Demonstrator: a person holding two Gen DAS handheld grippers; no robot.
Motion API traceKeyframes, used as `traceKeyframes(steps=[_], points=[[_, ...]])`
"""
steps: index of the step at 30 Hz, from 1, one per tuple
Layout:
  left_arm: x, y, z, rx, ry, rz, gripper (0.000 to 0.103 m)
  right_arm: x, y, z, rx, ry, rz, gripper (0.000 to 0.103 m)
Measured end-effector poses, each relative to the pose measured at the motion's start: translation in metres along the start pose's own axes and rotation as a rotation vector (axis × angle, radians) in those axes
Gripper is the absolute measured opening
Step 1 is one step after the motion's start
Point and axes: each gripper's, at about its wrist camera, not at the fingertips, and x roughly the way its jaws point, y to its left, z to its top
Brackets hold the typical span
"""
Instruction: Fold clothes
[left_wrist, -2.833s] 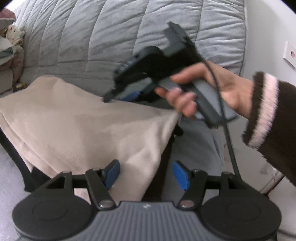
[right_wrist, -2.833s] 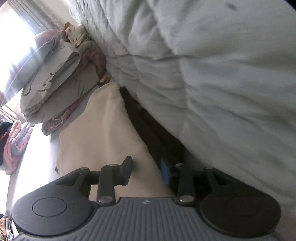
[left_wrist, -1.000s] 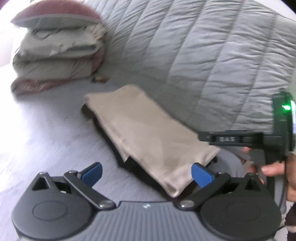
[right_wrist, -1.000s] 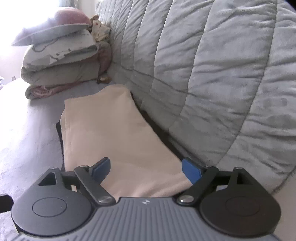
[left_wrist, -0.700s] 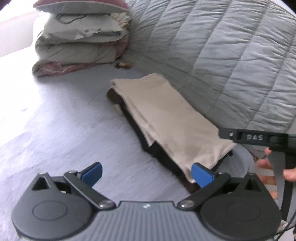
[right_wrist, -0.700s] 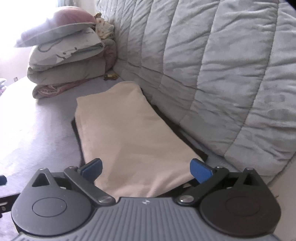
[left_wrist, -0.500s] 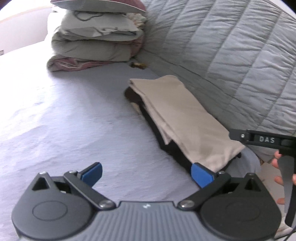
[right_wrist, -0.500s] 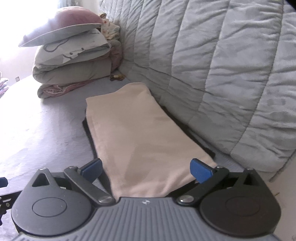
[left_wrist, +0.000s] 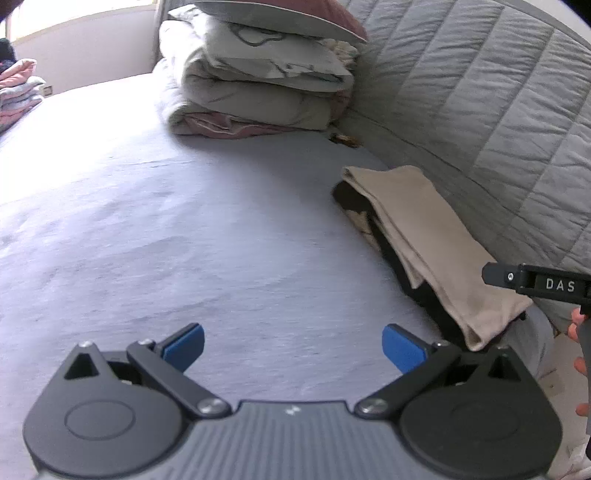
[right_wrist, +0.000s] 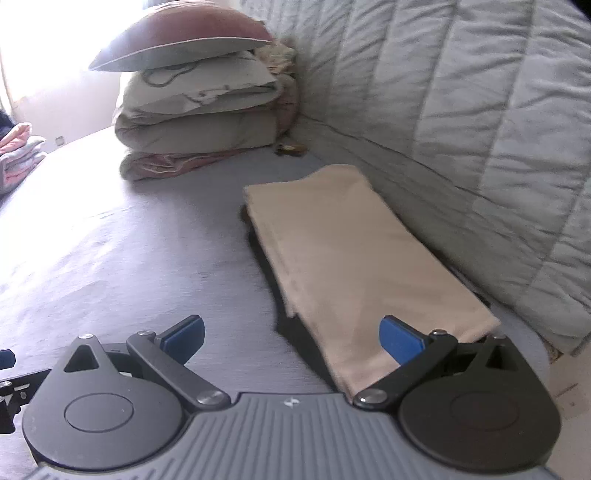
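The left gripper stands wide apart over bare grey bed sheet — nothing between its pads. The right gripper is spread just as wide, empty too. The folded beige cloth lies right of centre on a dark garment, along the quilted backrest. Stacked pillows fill the upper left.

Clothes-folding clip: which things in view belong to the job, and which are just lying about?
Part of the job:
- beige folded garment
- dark garment under it
- left hand-held gripper, open
- right hand-held gripper, open

Lying about:
- stack of pillows and bedding
- pink folded pile
- small brown item by the quilted backrest
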Motion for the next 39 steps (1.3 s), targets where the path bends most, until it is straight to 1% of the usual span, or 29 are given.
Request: traceKeyframes(steps=[11,21,31,36,39], points=[[-0.020,0.072,-0.014,-0.055,-0.001,0.054,0.103,-0.009,0.074,-0.002,-0.058,-0.006,0.043,0.103],[-0.030,0.153,-0.043,-0.118,0.004,0.137,0.103,-0.010,0.147,-0.022,-0.100,0.011,0.096,0.103],[-0.020,0.223,-0.080,-0.169,0.020,0.253,0.103,0.011,0.217,-0.050,-0.134,0.045,0.142,0.103],[-0.005,0.248,-0.095,-0.186,0.028,0.311,0.103,0.026,0.245,-0.069,-0.160,0.055,0.182,0.103],[0.005,0.260,-0.106,-0.192,0.027,0.357,0.103,0.038,0.258,-0.084,-0.162,0.043,0.215,0.103]])
